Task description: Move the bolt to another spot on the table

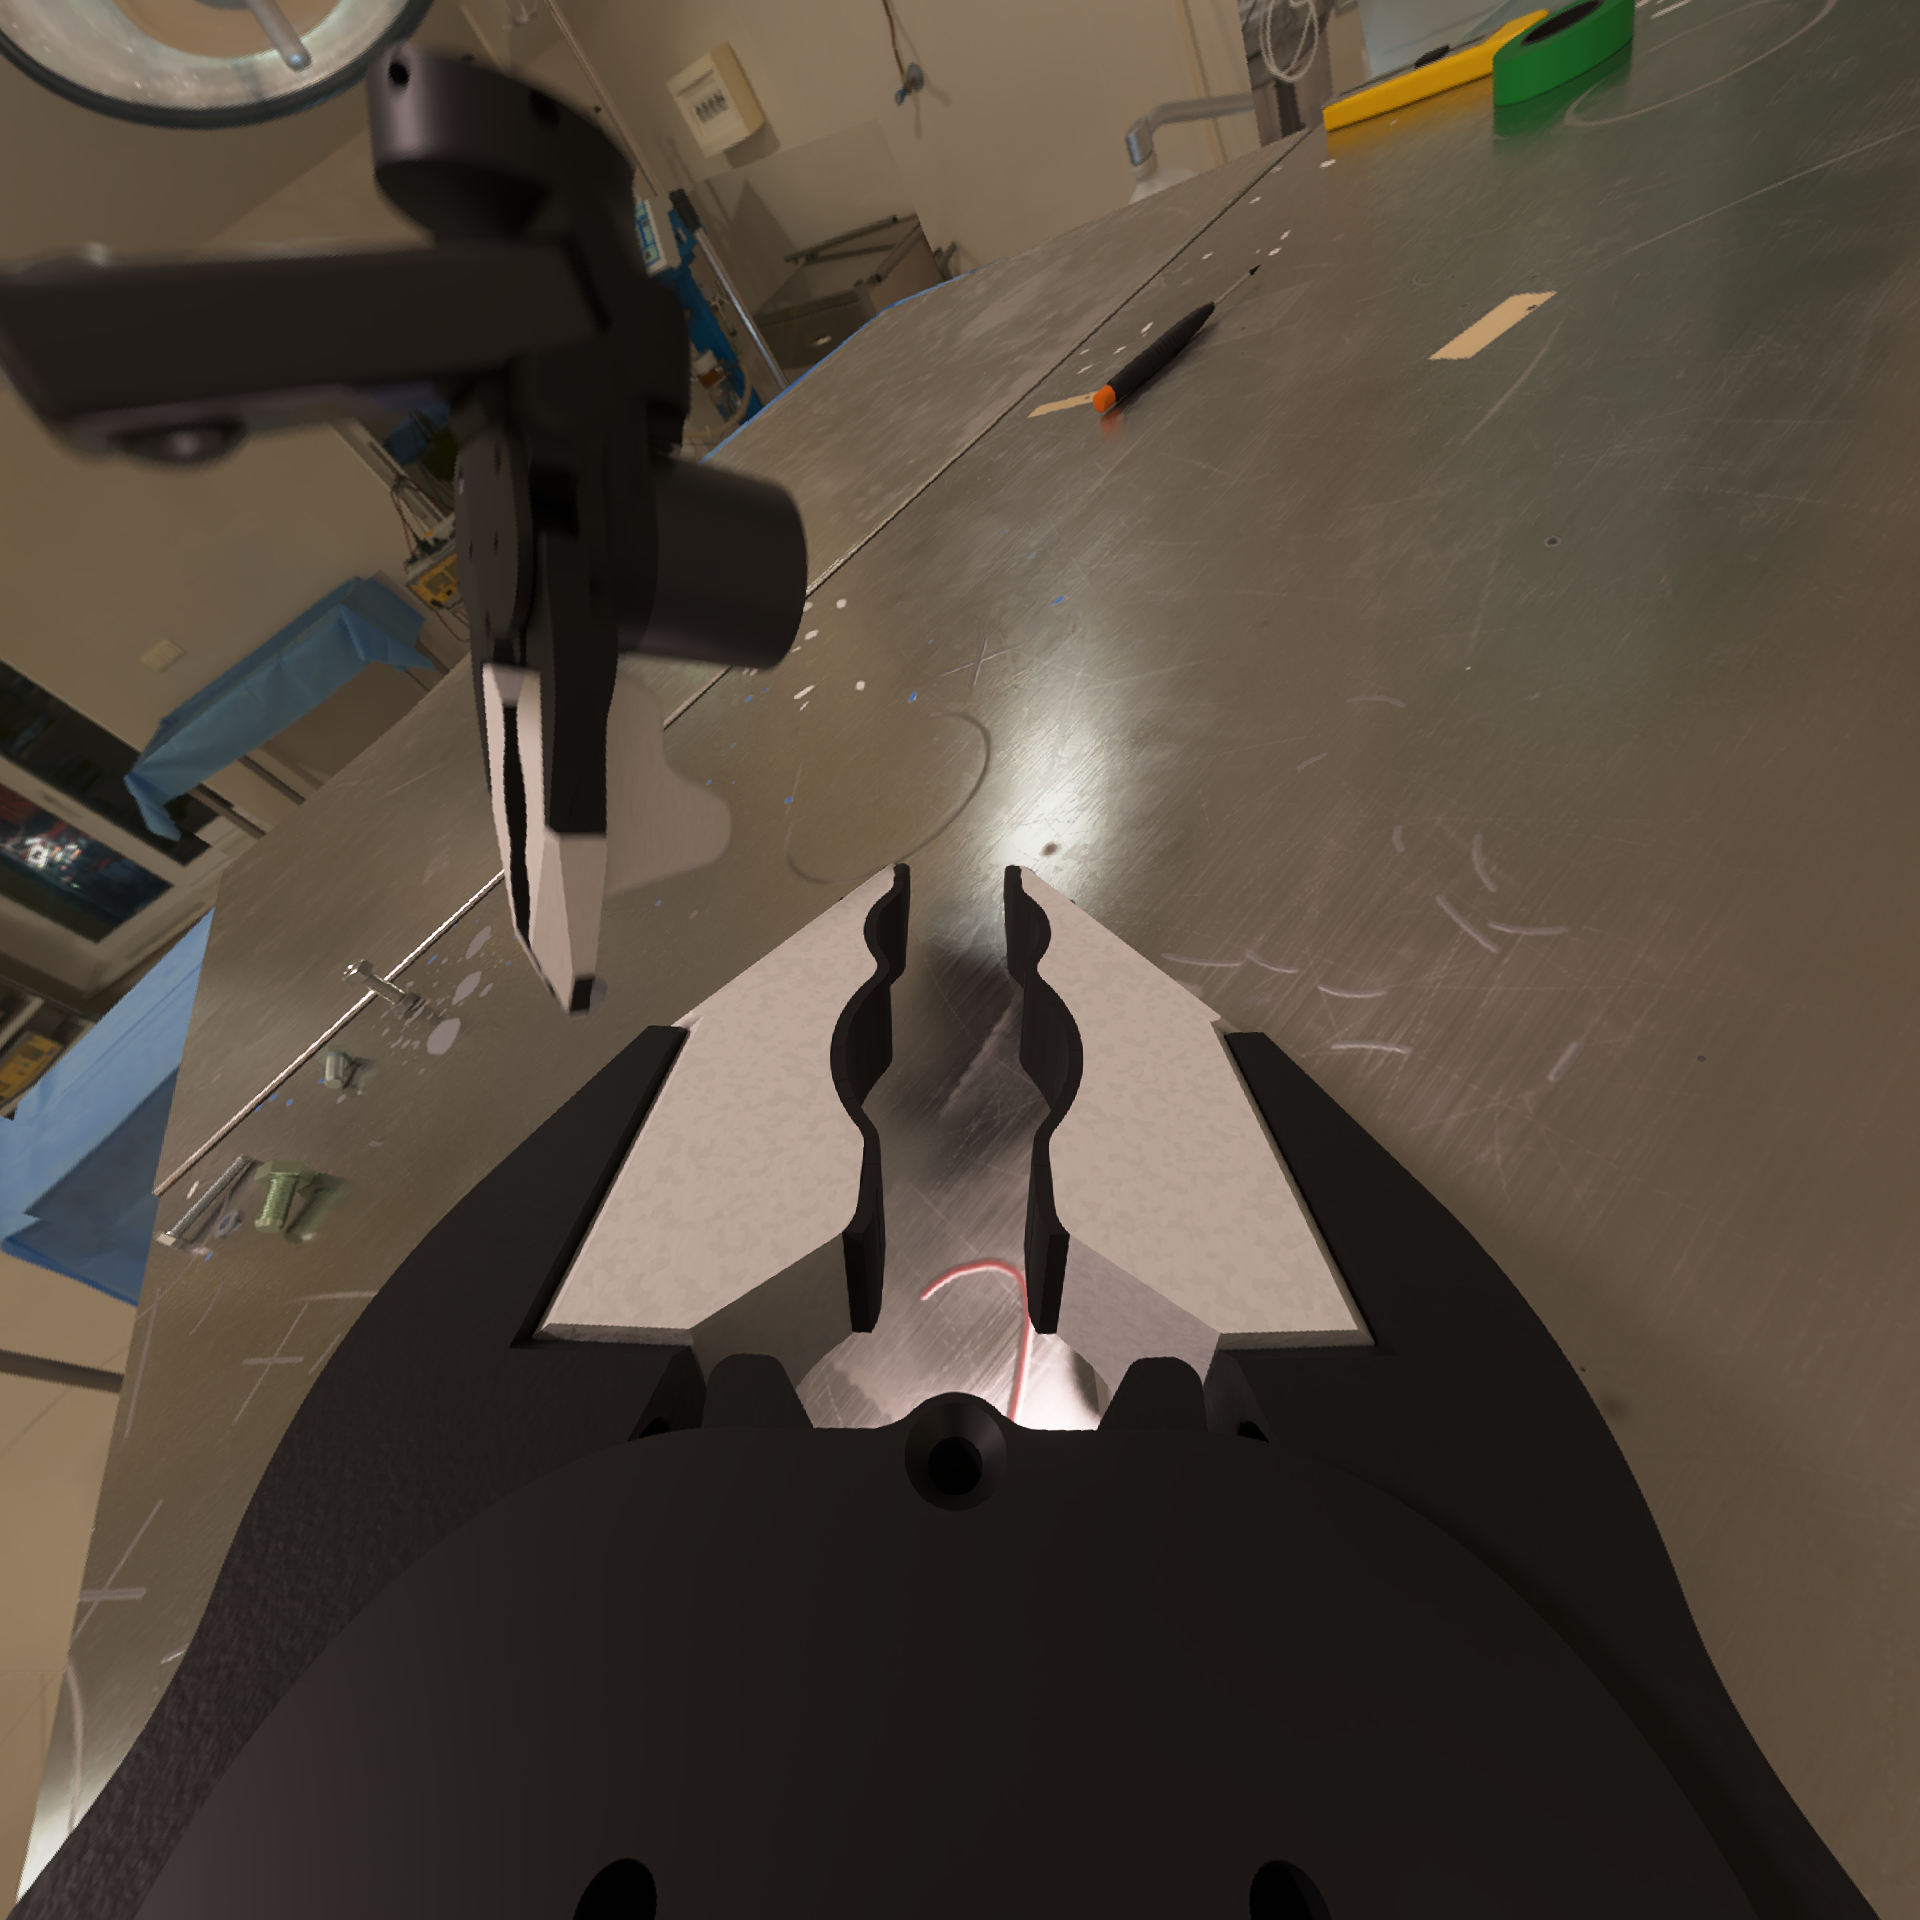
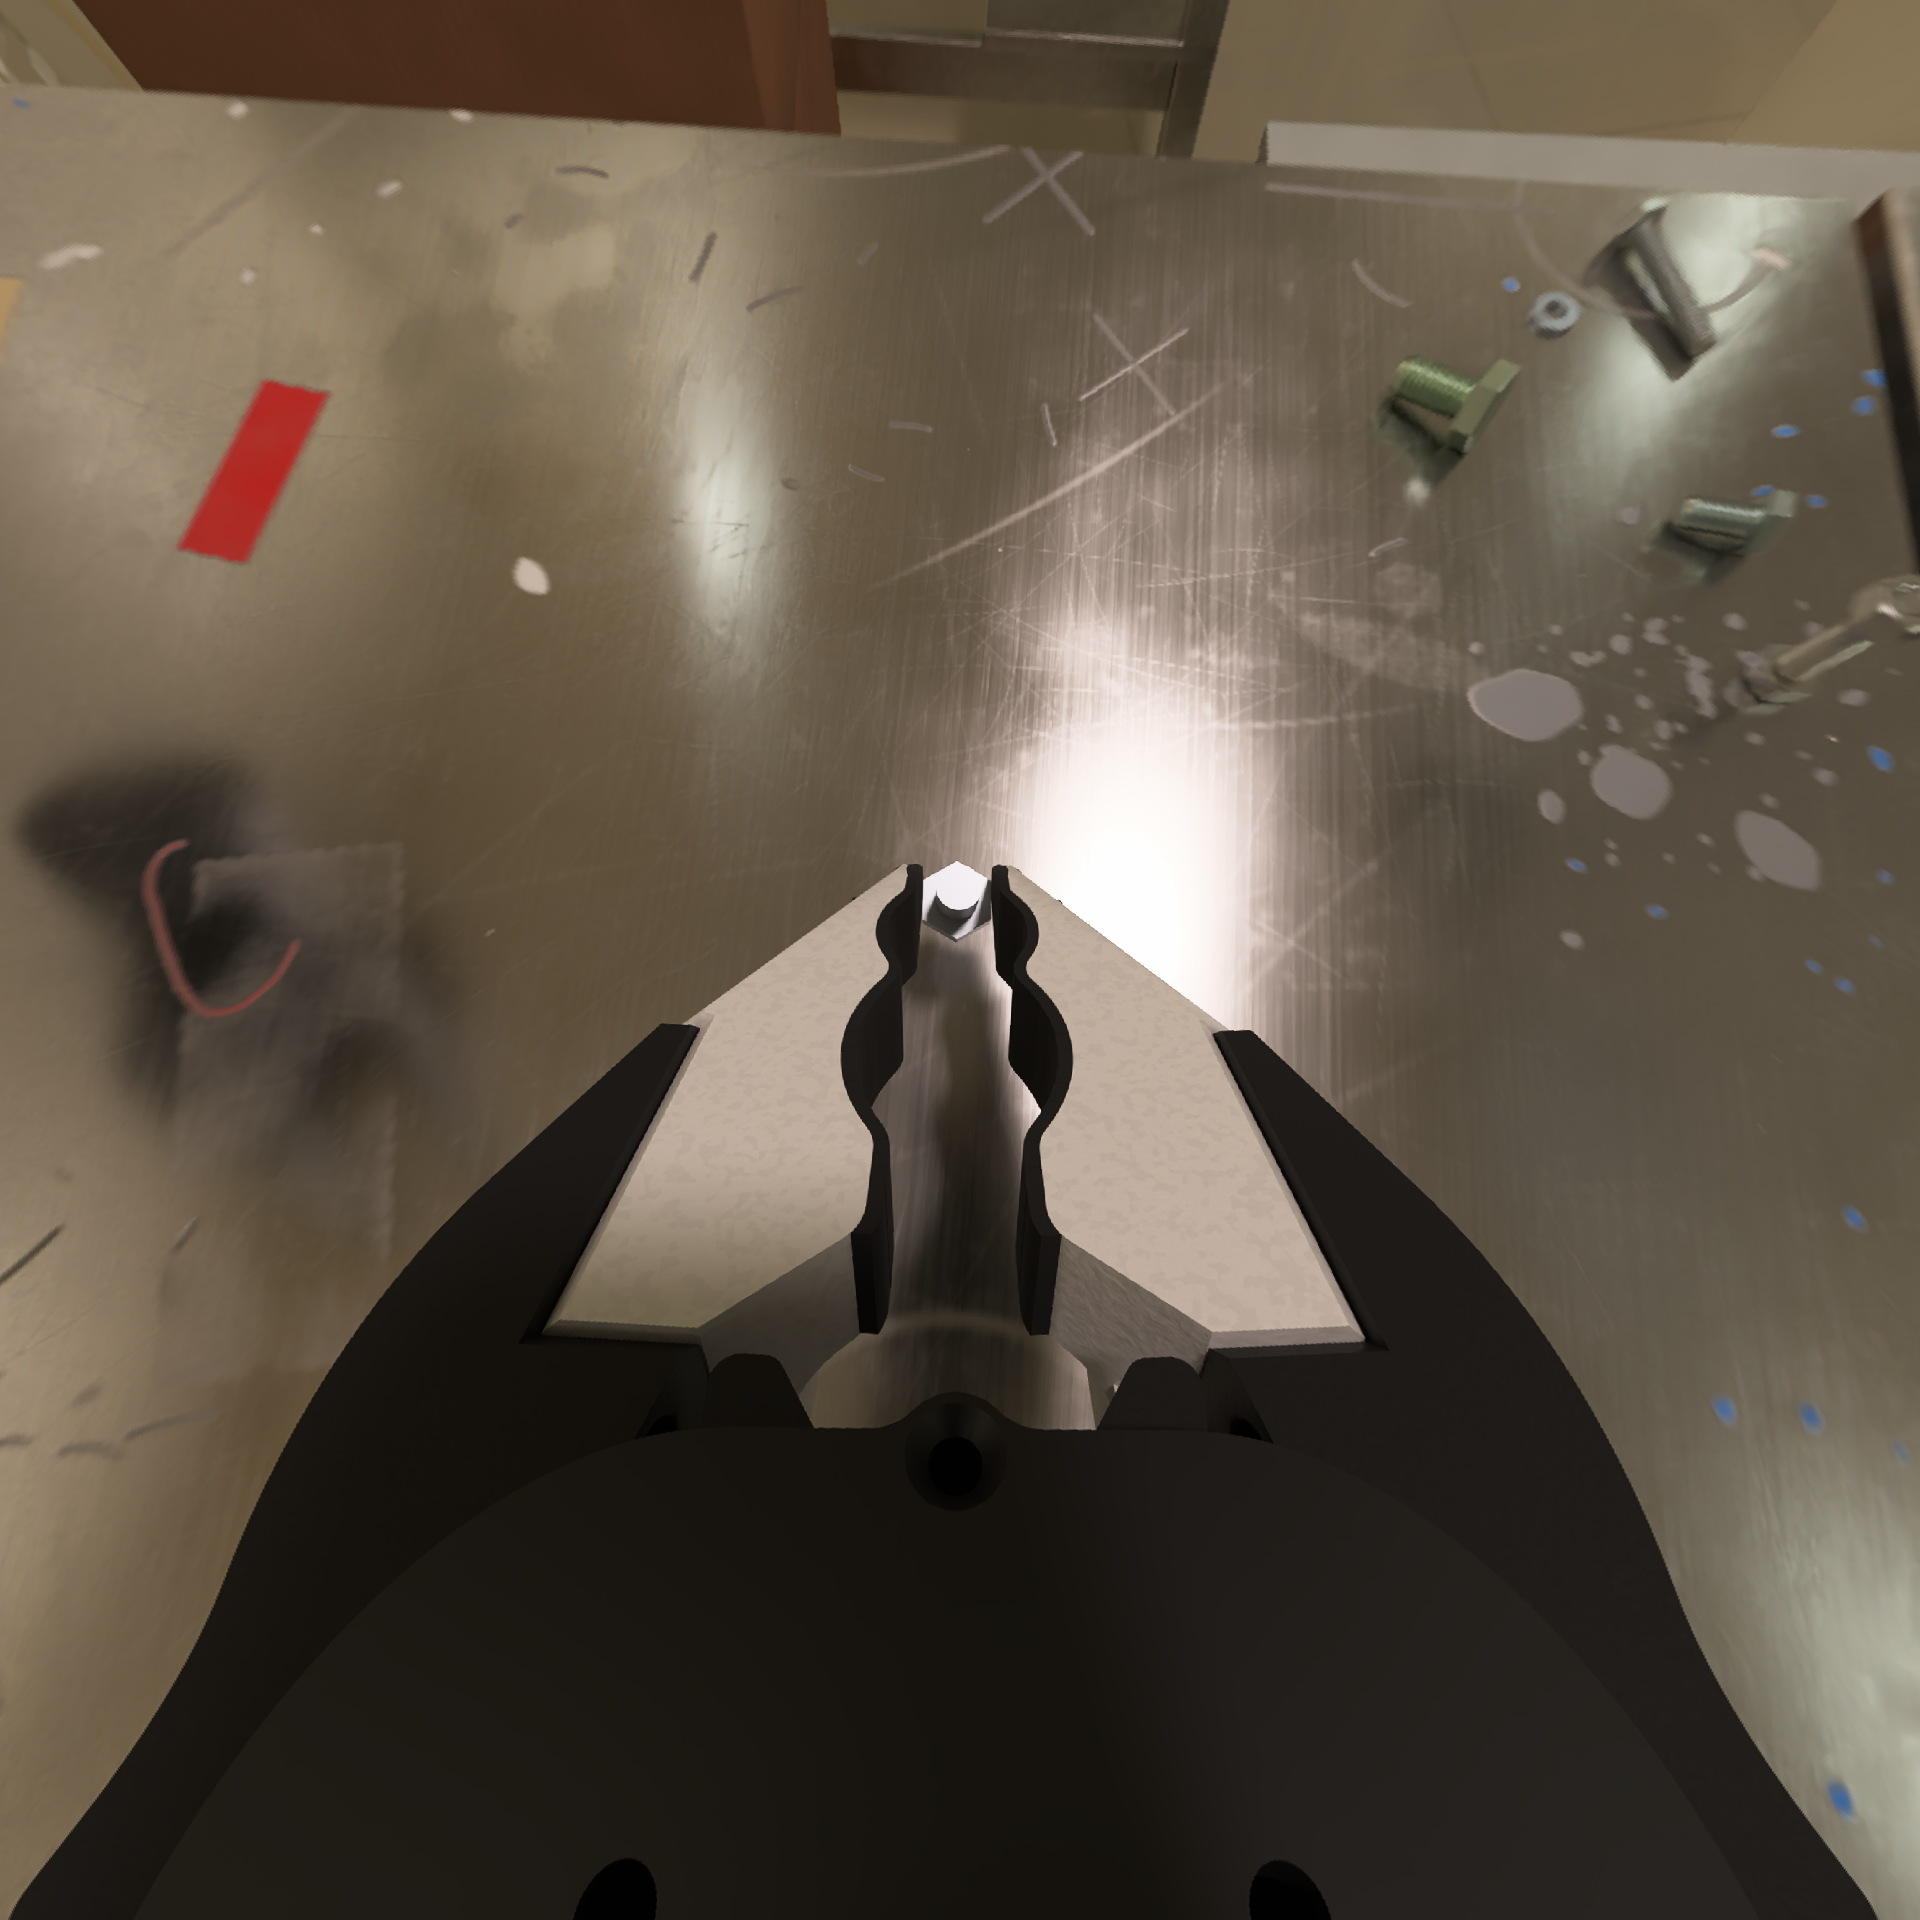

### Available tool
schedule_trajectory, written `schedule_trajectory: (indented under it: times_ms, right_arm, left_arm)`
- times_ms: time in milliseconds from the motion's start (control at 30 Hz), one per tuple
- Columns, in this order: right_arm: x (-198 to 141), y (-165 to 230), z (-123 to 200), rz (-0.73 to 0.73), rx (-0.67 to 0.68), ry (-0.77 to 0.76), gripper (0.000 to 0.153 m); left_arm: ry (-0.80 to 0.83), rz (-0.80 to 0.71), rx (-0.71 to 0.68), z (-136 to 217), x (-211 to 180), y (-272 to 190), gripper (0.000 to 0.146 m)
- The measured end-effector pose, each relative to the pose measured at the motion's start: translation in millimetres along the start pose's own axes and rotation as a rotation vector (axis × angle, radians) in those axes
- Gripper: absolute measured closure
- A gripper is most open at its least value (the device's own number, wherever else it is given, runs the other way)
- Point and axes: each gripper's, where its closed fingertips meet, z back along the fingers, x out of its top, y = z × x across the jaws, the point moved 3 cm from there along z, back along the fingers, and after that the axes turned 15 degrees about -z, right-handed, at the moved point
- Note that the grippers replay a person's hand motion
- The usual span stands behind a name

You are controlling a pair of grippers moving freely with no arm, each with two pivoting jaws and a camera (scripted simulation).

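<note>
My right gripper (image 2: 956, 883) is shut on a small silver bolt (image 2: 954, 902). Its hex head shows between the fingertips, over the scratched metal table (image 2: 623, 675). In the left wrist view the same gripper (image 1: 574, 992) hangs point-down at the upper left, a little above the table (image 1: 1351, 727); the bolt is hard to make out there. My left gripper (image 1: 956, 883) is narrowly open and empty, low over the table and to the right of the right gripper.
Several loose bolts lie at the right: green ones (image 2: 1449, 405) (image 2: 1725, 520) and silver ones (image 2: 1662, 291) (image 2: 1829, 655). Red tape (image 2: 255, 473) and a red wire (image 2: 208, 935) are at the left. A black pen (image 1: 1153, 358), a green tape roll (image 1: 1564, 47) and a yellow tool (image 1: 1413, 88) lie far off.
</note>
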Motion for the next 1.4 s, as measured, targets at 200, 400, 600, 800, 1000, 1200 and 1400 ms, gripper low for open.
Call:
schedule_trajectory:
  times_ms: [200,400,600,800,1000,1200,1400]
  right_arm:
    - [-31.4,27.2,80.1,-0.065,-0.046,-0.109,0.14]
    - [-153.9,84.1,159.1,-0.217,-0.3,0.016,0.14]
    - [-247.2,130.3,175.7,-0.401,-0.455,0.093,0.14]
    - [-252.2,131.8,185.0,-0.401,-0.44,0.08,0.122]
    - [-176.8,115.5,203.9,-0.296,-0.345,-0.034,0.115]
    - [-50.1,62.0,141.6,-0.082,-0.267,-0.127,0.119]
    - [-9.2,0.9,21.4,0.077,-0.226,0.078,0.13]
  left_arm:
    - [0.003,0.001,-0.014,-0.1,0.2,-2.1,0.128]
    - [-0.005,-0.022,-0.071,-1.0,6.2,-9.3,0.128]
    - [-0.034,-0.04,-0.135,-10.2,14.0,-16.5,0.128]
    - [-0.044,-0.057,-0.151,-13.4,15.6,-20.2,0.128]
    - [-0.048,-0.055,-0.175,-11.2,13.7,-24.9,0.128]
    - [-0.044,-0.061,-0.172,-9.2,12.4,-27.2,0.128]
    - [-0.035,-0.05,-0.173,-10.3,10.0,-26.2,0.128]
